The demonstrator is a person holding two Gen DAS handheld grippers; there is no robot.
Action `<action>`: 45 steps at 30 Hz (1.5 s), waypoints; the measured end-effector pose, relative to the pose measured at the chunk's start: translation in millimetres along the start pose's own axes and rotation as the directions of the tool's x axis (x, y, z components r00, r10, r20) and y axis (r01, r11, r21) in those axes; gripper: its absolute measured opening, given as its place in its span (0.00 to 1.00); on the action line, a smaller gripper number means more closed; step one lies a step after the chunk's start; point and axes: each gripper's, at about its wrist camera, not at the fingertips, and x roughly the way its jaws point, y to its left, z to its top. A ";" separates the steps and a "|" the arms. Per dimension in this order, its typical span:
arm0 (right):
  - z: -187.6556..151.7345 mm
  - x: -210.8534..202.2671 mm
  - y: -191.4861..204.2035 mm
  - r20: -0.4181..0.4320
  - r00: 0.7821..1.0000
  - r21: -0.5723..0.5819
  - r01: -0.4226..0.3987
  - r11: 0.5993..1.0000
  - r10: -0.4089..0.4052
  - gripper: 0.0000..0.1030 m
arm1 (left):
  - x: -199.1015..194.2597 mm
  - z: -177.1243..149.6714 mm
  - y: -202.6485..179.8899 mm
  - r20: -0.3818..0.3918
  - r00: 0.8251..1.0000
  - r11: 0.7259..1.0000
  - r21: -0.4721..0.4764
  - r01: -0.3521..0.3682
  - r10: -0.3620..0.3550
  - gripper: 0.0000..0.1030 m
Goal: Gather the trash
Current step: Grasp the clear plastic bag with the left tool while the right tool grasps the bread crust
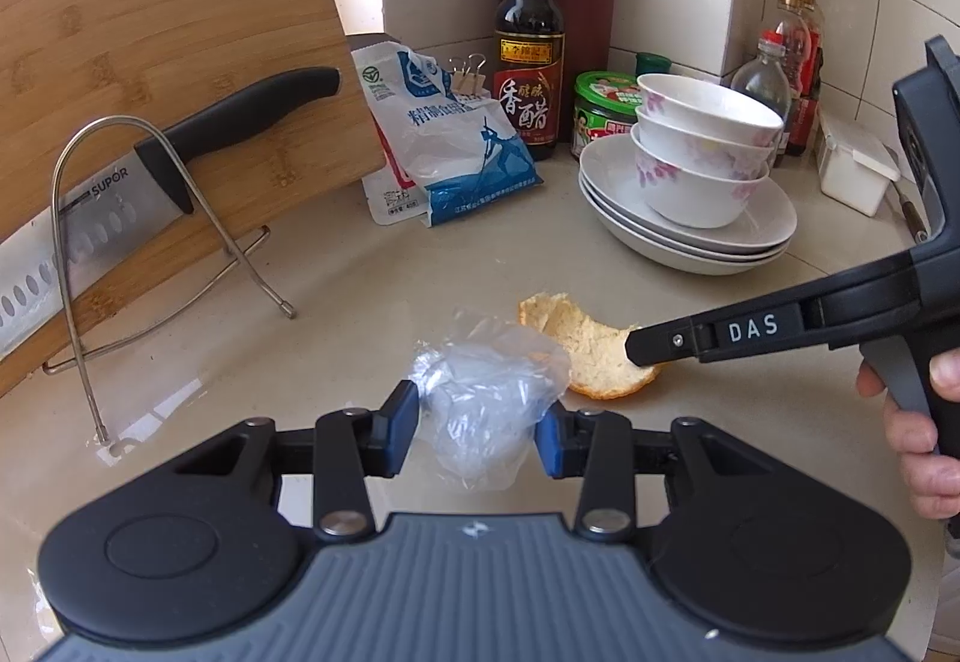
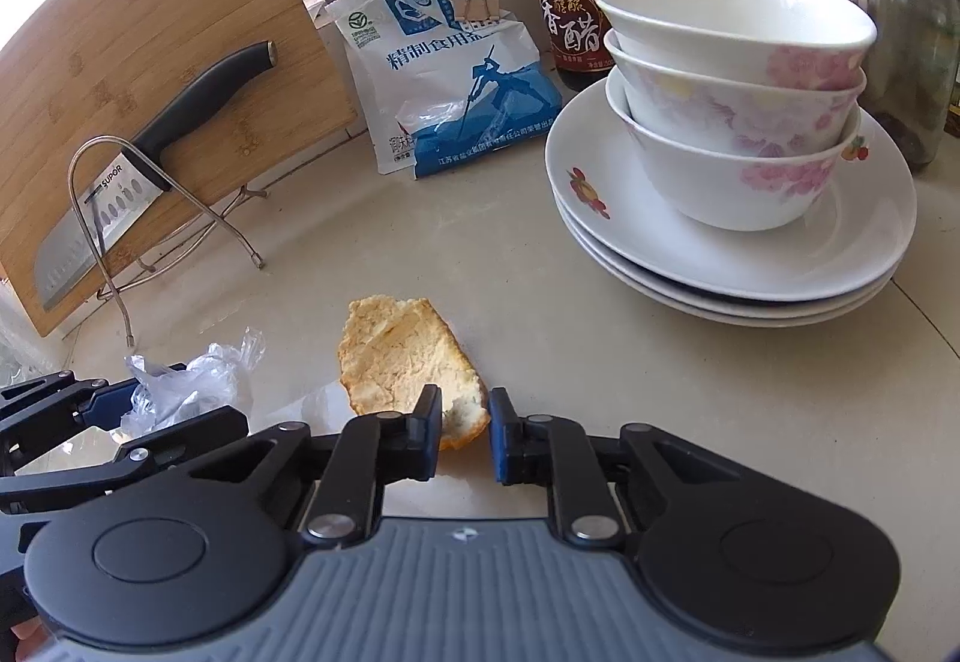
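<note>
At the far left a tall bamboo cutting board (image 1: 168, 62) leans in a bent wire rack (image 1: 84, 254), with a black-handled steel cleaver (image 1: 120, 194) propped against it. Moving right, near me on the pale stone table (image 1: 372, 266), my left gripper (image 1: 474, 431) has its blue pads on either side of a crumpled wad of clear plastic wrap (image 1: 480, 404); the pads look to be touching the plastic, so I judge I have it pinched, though the soft film makes a firm hold hard to confirm. Just right of that wad, and slightly farther, lies a curved piece of orange peel, pith side up (image 2: 396, 362). My right gripper (image 2: 465, 431) is open around the peel's near end, one pad on each side with a gap showing, not yet squeezing. From that gripper the peel's long axis runs away and a little left, so the jaws cross its narrow end, and the right hand is plainly the nearer one for it; closing where I am should catch it. Behind stand a white-and-blue salt bag (image 1: 444, 146) and a dark vinegar bottle (image 1: 528, 50), and to the right three flowered white bowls (image 2: 738, 86) stacked on white plates (image 2: 732, 254).
</note>
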 end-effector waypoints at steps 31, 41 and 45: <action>-16.5 -57.0 30.2 0.075 0.994 -0.191 0.094 0.977 -0.081 0.06 | -26.2 -6.2 -0.2 -0.060 0.996 0.995 0.074 0.069 -0.065 0.36; -28.1 -78.2 34.6 0.067 0.994 -0.221 0.095 0.971 -0.082 0.06 | -41.0 -8.3 -5.3 -0.086 0.991 0.986 0.125 0.111 -0.100 0.36; -36.3 -90.5 36.5 0.062 0.995 -0.226 0.093 0.970 -0.081 0.06 | -50.8 -10.2 -10.3 -0.092 0.989 0.982 0.141 0.129 -0.117 0.36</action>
